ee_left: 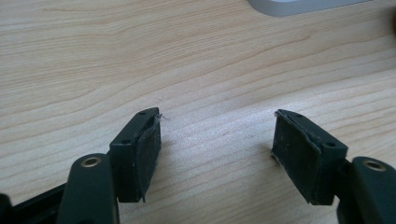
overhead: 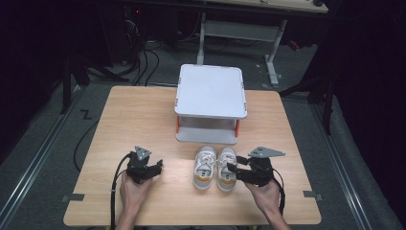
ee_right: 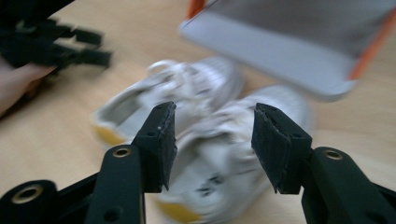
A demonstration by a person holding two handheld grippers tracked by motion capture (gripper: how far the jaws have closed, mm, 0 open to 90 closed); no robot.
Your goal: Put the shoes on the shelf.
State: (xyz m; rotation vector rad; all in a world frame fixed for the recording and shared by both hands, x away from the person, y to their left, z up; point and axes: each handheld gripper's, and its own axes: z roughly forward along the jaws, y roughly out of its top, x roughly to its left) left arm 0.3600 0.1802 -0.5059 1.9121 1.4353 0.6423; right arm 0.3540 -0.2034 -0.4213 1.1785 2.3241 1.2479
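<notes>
High view: a pair of small white shoes [overhead: 215, 168] stands side by side on the wooden table [overhead: 139, 115] near its front edge, just in front of a white two-tier stand [overhead: 210, 91]. The right gripper [overhead: 234, 168] sits at the right shoe's side, the left gripper [overhead: 155, 168] well apart toward the front left corner.

Left gripper view: jaws spread over bare table.

Right gripper view: jaws spread, the blurred shoes beyond them, nothing pinched.

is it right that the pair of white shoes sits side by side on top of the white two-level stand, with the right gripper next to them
Not quite. In the high view the white shoes sit side by side on the wooden table, in front of the white two-level stand, not on it. The right gripper is indeed next to them.
</notes>
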